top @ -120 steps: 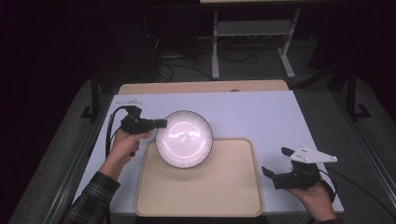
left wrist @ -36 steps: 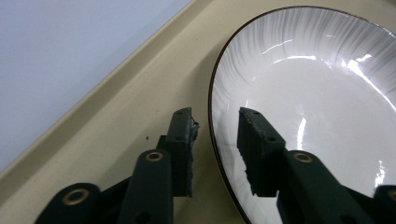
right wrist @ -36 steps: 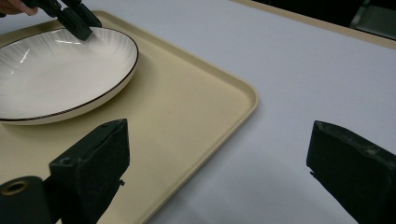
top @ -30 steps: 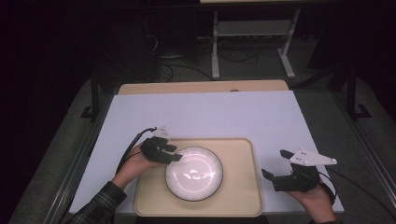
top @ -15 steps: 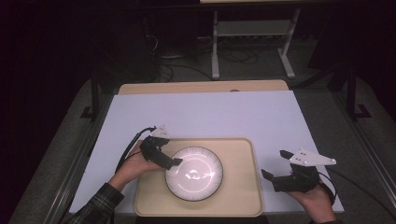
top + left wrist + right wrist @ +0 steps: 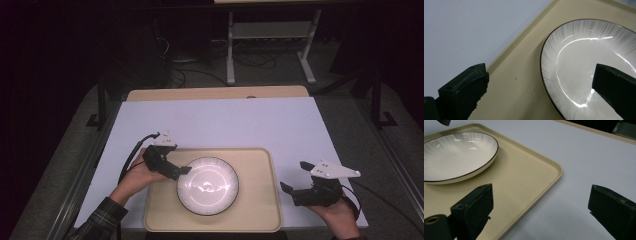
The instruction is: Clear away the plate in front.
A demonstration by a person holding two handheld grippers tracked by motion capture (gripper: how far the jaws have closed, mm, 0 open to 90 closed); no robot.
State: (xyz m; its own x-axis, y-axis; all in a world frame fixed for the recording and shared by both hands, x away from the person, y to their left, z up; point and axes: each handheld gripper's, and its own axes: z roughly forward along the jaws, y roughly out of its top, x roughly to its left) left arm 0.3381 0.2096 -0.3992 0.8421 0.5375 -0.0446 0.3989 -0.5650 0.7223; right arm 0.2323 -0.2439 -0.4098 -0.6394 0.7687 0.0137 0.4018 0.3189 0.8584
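Down at the lower middle of the high view, one white plate sits flat inside one beige tray, a little left of the tray's centre. The left gripper hangs at the plate's left rim, and its jaws have just been opening: in the left gripper view they stand wide, one over the bare tray, the other over the plate's bowl, pressing on nothing. My reading is that the plate has been set down and let go, which is why it lies level and free. At the lower right, the right gripper waits off the tray over the white table cover, jaws spread wide and empty, likely kept clear of the work. Count: one plate, one tray, two grippers.
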